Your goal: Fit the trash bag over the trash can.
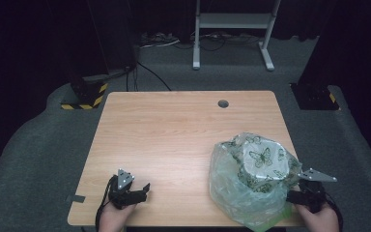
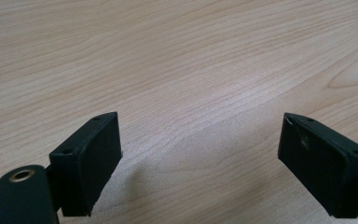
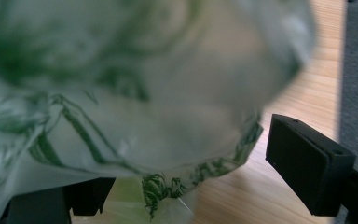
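A translucent greenish plastic bag (image 1: 251,179) printed with butterflies stands puffed up on the wooden table (image 1: 174,125) at its front right, reaching over the front edge. My right gripper (image 1: 293,195) is at the bag's right side near the table corner. In the right gripper view the bag (image 3: 135,93) hangs blurred between the wide-apart jaws of the right gripper (image 3: 191,182); it drapes over the left jaw, while the right jaw stands off it. My left gripper (image 1: 144,189) rests low at the front left, open (image 2: 200,154) over bare wood with nothing between its jaws.
A round cable hole (image 1: 223,103) sits near the table's far edge. Behind the table stand a white metal frame (image 1: 232,29) and two dark posts with yellow-black striped bases (image 1: 84,94). Grey carpet surrounds the table.
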Tool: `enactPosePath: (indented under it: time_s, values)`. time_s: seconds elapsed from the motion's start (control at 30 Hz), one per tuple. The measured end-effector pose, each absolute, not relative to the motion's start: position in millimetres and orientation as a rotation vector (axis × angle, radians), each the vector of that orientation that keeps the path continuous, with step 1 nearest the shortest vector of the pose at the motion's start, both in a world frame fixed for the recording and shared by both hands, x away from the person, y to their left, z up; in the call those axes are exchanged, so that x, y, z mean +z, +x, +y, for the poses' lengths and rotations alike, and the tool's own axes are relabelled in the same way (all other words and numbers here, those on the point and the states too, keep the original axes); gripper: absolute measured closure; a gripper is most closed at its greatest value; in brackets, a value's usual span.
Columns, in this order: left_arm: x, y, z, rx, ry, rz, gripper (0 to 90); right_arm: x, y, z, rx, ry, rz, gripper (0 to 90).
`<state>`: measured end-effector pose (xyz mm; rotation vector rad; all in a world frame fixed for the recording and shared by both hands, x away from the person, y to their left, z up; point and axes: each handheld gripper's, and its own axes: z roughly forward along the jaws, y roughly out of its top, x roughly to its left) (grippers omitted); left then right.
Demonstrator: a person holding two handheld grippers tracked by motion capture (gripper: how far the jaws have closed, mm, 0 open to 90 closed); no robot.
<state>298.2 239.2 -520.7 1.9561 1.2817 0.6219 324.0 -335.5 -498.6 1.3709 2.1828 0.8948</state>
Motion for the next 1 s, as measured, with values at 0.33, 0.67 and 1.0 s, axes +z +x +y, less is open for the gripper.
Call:
enactPosePath:
  time_s: [0.33,0.67,1.0]
  values:
    - [-528,300,237,0.591,2.017,1.292,12.5,-498,337,-307,0.892,1.339,2.244,19.2]
    - [-529,302,237,0.555,2.014,1.302,9.9,-469,323,-335,0.813,1.502,2.218,18.5]
    - [-529,303,237,0.554,2.022,1.303,7.7,-419,322,-341,0.655,1.629,2.259,19.2]
